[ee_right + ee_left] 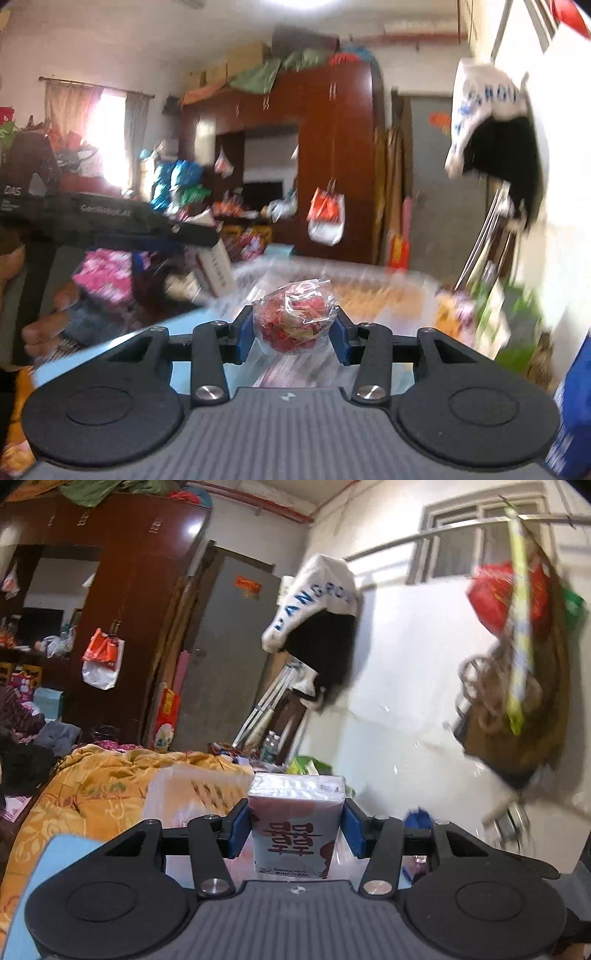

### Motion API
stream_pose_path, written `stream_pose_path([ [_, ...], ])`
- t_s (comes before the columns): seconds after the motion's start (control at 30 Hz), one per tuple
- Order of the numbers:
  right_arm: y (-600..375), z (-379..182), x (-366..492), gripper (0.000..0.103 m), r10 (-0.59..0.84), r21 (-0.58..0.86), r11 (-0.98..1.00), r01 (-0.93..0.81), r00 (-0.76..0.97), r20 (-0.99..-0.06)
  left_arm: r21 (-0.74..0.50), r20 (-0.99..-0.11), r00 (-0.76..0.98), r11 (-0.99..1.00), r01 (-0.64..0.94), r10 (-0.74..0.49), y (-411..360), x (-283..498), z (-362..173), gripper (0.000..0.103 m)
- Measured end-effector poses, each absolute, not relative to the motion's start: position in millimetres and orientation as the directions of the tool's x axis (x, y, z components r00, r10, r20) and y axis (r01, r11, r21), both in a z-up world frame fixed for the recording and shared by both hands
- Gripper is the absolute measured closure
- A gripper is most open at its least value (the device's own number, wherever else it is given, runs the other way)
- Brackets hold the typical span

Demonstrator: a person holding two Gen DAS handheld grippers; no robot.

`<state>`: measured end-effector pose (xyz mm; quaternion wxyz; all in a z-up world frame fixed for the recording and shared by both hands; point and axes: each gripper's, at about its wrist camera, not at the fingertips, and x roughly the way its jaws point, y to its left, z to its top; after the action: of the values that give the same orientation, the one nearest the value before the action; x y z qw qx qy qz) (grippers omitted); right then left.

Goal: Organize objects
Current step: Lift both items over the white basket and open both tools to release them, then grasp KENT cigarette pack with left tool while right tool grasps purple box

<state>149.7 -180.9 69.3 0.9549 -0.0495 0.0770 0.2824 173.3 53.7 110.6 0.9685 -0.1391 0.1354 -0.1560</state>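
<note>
My left gripper (pixel 295 829) is shut on a white tissue pack (pixel 295 823) with dark red characters, held upright in the air above a clear plastic basket (pixel 192 790). My right gripper (pixel 295 334) is shut on a small clear bag of red and yellow rubber bands (pixel 295 319), held above the same blurred clear basket (pixel 369 280). The left gripper with its tissue pack (pixel 218 267) also shows at the left of the right wrist view, held by a hand (pixel 40 314).
A bed with an orange floral quilt (pixel 92 786) lies below. A brown wardrobe (pixel 122 602) with hanging bags stands behind, beside a grey door (pixel 225 657). A white wall (pixel 399 701) with hung bags is to the right. Clutter lies at the bed's foot.
</note>
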Motion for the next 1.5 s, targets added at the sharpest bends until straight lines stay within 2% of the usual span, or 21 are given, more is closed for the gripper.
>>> stream_pose_path([
  [0.1,-175,84,191,0.057,0.504,-0.042,0.855,-0.518,0.846,-0.174,-0.337,-0.254,0.915,0.916,0.218,-0.312,52,210,126,0.048],
  [0.23,-164,72,234,0.057,0.484,-0.012,0.864,-0.504,0.836,-0.260,-0.330,-0.358,0.892,0.931,0.154,-0.274,40,256,120,0.048],
  [0.3,-161,61,241,0.055,0.459,-0.019,0.876,-0.482,0.845,-0.274,-0.315,-0.391,0.880,0.938,0.146,-0.269,35,270,113,0.047],
  [0.33,-160,58,241,0.048,0.452,-0.021,0.880,-0.474,0.852,-0.265,-0.304,-0.398,0.880,0.943,0.138,-0.257,34,274,110,0.042],
  [0.37,-162,56,242,0.029,0.451,-0.020,0.881,-0.472,0.853,-0.262,-0.300,-0.405,0.882,0.946,0.120,-0.240,34,279,108,0.036],
  [0.4,-164,55,241,0.019,0.449,-0.016,0.884,-0.468,0.857,-0.252,-0.300,-0.405,0.886,0.948,0.104,-0.226,36,281,105,0.025],
  [0.43,-165,55,236,0.010,0.445,-0.016,0.887,-0.461,0.864,-0.235,-0.301,-0.401,0.890,0.949,0.096,-0.217,38,280,104,0.023],
  [0.53,-177,60,210,0.000,0.477,0.000,0.874,-0.486,0.857,-0.196,-0.275,-0.361,0.908,0.955,0.114,-0.213,42,262,104,0.023],
  [0.6,-185,61,192,0.000,0.479,0.019,0.875,-0.483,0.861,-0.174,-0.255,-0.325,0.922,0.958,0.130,-0.212,43,235,105,0.023],
  [0.7,-198,46,166,0.000,0.503,0.077,0.863,-0.499,0.841,-0.197,-0.200,-0.277,0.931,0.962,0.187,-0.239,39,180,93,0.009],
  [0.77,-204,27,159,0.000,0.540,0.125,0.841,-0.526,0.809,-0.232,-0.144,-0.310,0.920,0.969,0.202,-0.238,32,151,71,0.005],
  [0.87,-210,1,163,0.000,0.531,0.229,0.847,-0.480,0.787,-0.315,-0.098,-0.423,0.877,0.973,0.208,-0.230,16,150,37,0.005],
  [0.93,-216,-12,163,0.000,0.528,0.304,0.843,-0.443,0.787,-0.320,-0.084,-0.499,0.839,0.976,0.201,-0.215,5,163,18,0.011],
  [1.0,-222,-17,164,0.000,0.545,0.351,0.826,-0.440,0.781,-0.303,-0.076,-0.551,0.810,0.978,0.192,-0.202,-2,177,5,0.013],
  [1.27,-231,-25,164,0.000,0.537,0.388,0.822,-0.418,0.796,-0.279,-0.047,-0.611,0.776,0.985,0.165,-0.159,-15,193,-19,0.015],
  [1.4,-232,-24,161,0.000,0.531,0.396,0.820,-0.414,0.808,-0.255,-0.039,-0.642,0.755,0.989,0.144,-0.135,-22,202,-29,0.034],
  [1.47,-235,-25,163,0.000,0.530,0.417,0.815,-0.402,0.809,-0.255,-0.008,-0.630,0.770,0.992,0.128,-0.105,-24,200,-30,0.039],
  [1.5,-235,-25,163,0.000,0.534,0.425,0.811,-0.402,0.806,-0.256,-0.012,-0.625,0.773,0.991,0.134,-0.112,-24,198,-30,0.048],
])
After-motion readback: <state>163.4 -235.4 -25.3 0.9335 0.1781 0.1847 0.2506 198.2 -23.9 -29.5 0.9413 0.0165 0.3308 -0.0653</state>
